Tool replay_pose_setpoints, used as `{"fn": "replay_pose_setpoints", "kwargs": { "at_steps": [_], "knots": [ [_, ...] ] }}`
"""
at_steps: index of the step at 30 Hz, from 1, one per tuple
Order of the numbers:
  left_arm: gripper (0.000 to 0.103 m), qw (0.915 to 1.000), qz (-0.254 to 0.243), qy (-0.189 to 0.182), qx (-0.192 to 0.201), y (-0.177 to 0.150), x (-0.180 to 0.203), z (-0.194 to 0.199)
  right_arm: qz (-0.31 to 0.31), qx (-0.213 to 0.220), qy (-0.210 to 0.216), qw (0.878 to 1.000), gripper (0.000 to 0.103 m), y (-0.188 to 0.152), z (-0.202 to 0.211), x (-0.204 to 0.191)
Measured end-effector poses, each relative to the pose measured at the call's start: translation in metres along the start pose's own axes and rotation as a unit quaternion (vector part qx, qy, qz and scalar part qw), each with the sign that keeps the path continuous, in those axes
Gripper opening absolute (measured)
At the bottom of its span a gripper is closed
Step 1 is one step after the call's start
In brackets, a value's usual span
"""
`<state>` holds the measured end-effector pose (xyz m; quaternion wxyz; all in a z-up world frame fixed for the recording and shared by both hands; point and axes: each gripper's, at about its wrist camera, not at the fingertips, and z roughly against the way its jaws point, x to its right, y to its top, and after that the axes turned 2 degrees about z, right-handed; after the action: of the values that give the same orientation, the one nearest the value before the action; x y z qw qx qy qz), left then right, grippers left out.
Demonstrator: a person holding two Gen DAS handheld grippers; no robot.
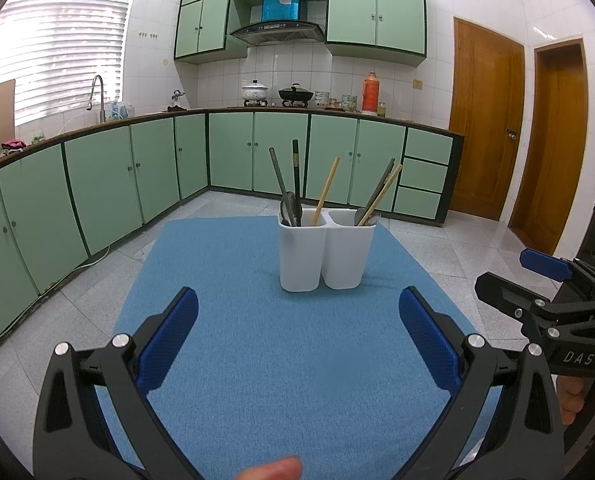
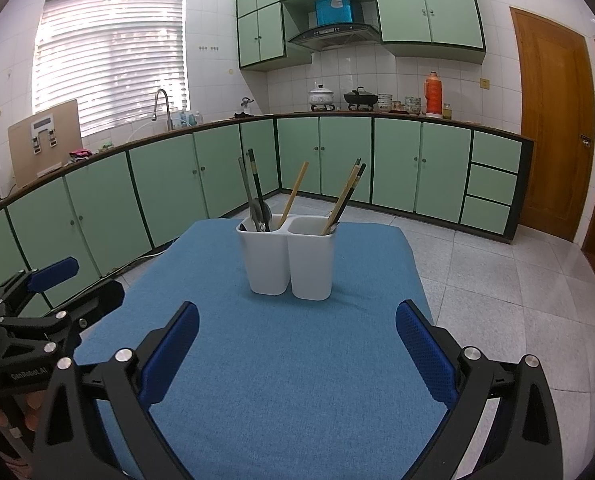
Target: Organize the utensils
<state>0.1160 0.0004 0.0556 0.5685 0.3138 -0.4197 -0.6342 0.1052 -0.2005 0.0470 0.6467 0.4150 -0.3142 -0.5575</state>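
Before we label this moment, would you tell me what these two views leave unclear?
- Utensil lower ends: hidden inside the white holder in both views.
- Spoon count in the left compartment: overlapping, too small.
- Right gripper: in the left view, cut off by the edge; its own view shows it open.
- Table edge nearest us: hidden behind the left gripper.

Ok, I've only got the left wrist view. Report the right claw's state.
Observer: Right claw is wide open, nothing between its pads, aimed at the white holder.
Operator: Now place my own one, seen from outside.
Observer: Left claw hangs off the left side of the blue cloth, short of the holder.
Operator: Say what's cropped at my far left.
Observer: A brown board stands upright there, with two clips on its face.
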Motion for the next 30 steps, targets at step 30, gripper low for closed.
{"fn": "replay_pose_setpoints", "kwargs": {
  "at_steps": [30],
  "knots": [
    [0.098,1.0000,0.001,-0.002,0.001,0.0008,-0.0055,0.0034,-0.001,-0.001,0.000,1.000,0.097,0.0000,-0.0007,0.0000]
  ]
}}
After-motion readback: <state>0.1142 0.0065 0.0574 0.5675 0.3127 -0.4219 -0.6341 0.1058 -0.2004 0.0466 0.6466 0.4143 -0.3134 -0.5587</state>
